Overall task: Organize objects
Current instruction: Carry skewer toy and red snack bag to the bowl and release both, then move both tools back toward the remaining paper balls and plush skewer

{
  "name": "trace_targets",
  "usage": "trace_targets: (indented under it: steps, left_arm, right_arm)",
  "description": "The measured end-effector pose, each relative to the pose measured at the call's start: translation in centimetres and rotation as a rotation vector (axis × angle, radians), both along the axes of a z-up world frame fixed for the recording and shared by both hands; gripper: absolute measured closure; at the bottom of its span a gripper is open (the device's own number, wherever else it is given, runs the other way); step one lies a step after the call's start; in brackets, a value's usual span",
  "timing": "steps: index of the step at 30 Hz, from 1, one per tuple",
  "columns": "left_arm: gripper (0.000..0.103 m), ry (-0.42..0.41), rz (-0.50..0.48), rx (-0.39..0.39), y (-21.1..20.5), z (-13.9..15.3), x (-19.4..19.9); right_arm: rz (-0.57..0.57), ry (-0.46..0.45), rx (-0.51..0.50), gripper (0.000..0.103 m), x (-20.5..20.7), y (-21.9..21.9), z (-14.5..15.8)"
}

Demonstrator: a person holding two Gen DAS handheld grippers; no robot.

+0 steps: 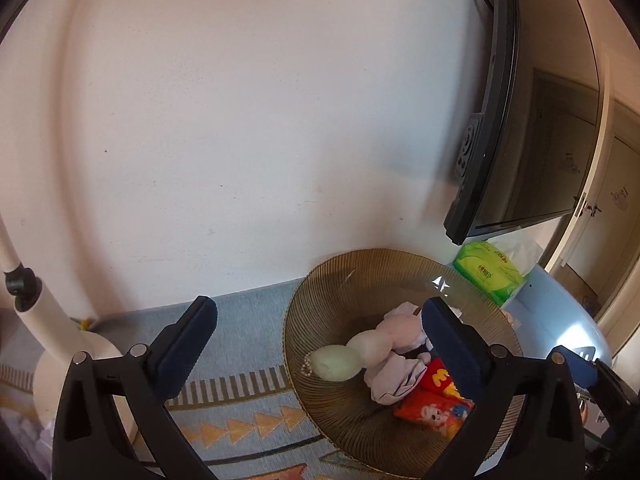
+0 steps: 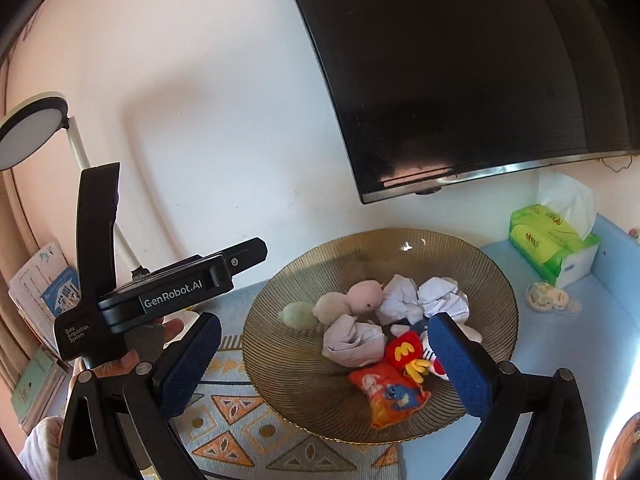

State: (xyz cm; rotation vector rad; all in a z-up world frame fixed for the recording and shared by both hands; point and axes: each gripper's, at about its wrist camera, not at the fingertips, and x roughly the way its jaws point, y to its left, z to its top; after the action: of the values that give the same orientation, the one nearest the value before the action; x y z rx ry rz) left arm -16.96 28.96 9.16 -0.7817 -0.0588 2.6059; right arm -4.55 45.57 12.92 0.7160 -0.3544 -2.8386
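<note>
Both the left gripper (image 1: 316,332) and right gripper (image 2: 324,344) hover with jaws wide apart and empty above the ribbed bowl (image 2: 472,256). The plush toys (image 2: 348,304), crumpled papers (image 2: 420,296) and snack packet (image 2: 384,394) already lie in it. Probably little is left to gather: the tissue pack (image 2: 552,240) and a small white trinket (image 2: 548,296) sit beside the bowl on the bench.

Your right gripper's (image 2: 324,354) right finger (image 2: 460,364) covers part of the red toy (image 2: 408,354) in the ribbed bowl (image 2: 280,360), so you cannot tell its whole shape. From the left wrist view, the left gripper's (image 1: 320,348) right finger (image 1: 452,344) hides part of the orange snack packet (image 1: 432,410). The television (image 2: 480,80) is cut off by the top edge. The small white object (image 2: 550,298) beside the tissue pack (image 2: 552,240) is too blurred to identify.
</note>
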Motion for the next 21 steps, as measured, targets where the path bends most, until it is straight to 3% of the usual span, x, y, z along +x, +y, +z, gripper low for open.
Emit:
trace_targets:
  steps: [5, 11, 16, 21]
  left_arm:
    - [0.000, 0.023, 0.059, 0.004, -2.3, 1.7, 1.1]
    - [0.000, 0.079, 0.117, -0.020, -9.3, 4.4, 3.7]
    - [0.000, 0.085, 0.209, -0.072, -16.3, 5.3, 5.9]
    - [0.000, 0.047, 0.317, -0.100, -24.2, 3.9, 8.2]
  right_arm:
    - [0.034, 0.024, 0.011, 0.000, 1.2, -2.4, 1.9]
    - [0.079, 0.044, 0.014, 0.000, 3.0, -6.7, 3.3]
    - [0.141, 0.009, -0.020, 0.000, 3.6, -11.3, 2.6]
    - [0.191, -0.047, 0.028, 0.000, 4.1, -16.8, 0.4]
